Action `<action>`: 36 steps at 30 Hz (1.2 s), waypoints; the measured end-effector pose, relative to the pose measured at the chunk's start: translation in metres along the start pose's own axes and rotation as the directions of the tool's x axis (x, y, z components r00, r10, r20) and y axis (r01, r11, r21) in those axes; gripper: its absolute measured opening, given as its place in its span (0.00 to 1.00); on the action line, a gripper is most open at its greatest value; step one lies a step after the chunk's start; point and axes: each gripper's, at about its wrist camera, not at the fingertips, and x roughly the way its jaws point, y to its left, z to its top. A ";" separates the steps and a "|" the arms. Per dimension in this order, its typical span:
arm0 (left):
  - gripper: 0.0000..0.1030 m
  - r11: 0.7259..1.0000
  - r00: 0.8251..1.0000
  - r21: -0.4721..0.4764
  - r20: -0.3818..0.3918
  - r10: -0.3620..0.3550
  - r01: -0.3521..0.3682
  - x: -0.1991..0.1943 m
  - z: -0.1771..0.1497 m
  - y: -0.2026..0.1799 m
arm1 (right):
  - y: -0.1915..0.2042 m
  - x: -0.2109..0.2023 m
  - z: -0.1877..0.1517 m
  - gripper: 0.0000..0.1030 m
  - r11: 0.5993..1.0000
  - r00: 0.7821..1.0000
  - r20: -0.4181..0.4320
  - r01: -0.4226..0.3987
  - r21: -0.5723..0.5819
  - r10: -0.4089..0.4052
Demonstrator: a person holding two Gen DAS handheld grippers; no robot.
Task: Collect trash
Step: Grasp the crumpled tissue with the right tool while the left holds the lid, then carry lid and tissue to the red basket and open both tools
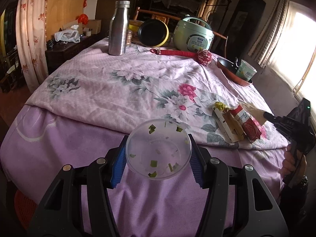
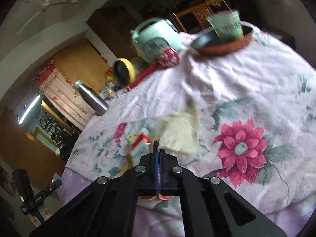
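left gripper (image 1: 158, 155): your blue pads sit about half spread and press on either side of a clear plastic bowl (image 1: 158, 150); it hangs over the near edge of the table, mouth toward the camera, so the bowl looks to be your collecting vessel.
bowl contents: green vegetable scraps (image 1: 153, 164) cling to the inside, so it is itself rubbish or already holds some.
right gripper (image 2: 158, 152): your jaws are fully closed with no gap between the blue pads; a sliver of red and white shows low between the fingers, most likely an edge of the packet, but the blur leaves it unsure.
trash pile: the red rose-printed packet (image 1: 250, 125), the torn cardboard carton (image 1: 227, 126) and a crumpled pale wrapper (image 2: 178, 132) lie together near the right front of the flowered cloth (image 1: 118, 90), just ahead of your right fingertips and well apart from the bowl.
likely step: you seem to be picking at the pile to carry a piece over to the bowl.
risk: thin paper can slip from a pinch on its edge.
farther back: a red pan (image 1: 231, 69) with a paper cup (image 1: 245, 71) standing in it, a red fabric mallet (image 1: 204, 56), a steel bottle (image 1: 118, 29) and a green rice cooker (image 1: 194, 34) stand along the far side, out of your way.
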 end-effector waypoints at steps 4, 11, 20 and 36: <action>0.54 0.998 0.999 -0.046 0.016 0.038 -0.037 -0.018 -0.012 0.025 | 0.054 -0.021 -0.004 0.01 0.988 0.996 0.042 -0.077 -0.134 0.083; 0.54 0.955 0.979 -0.233 0.038 0.198 -0.184 -0.078 -0.059 0.110 | 0.160 -0.015 -0.033 0.01 0.906 0.955 -0.062 -0.294 -0.304 0.289; 0.54 0.734 0.890 -0.537 -0.072 0.451 -0.415 -0.131 -0.167 0.244 | 0.287 0.034 -0.109 0.01 0.765 0.851 -0.328 -0.517 -0.385 0.410; 0.72 0.530 0.872 -0.703 -0.296 0.389 -0.475 -0.105 -0.259 0.354 | 0.418 0.079 -0.239 0.01 0.677 0.750 -0.589 -0.604 -0.421 0.303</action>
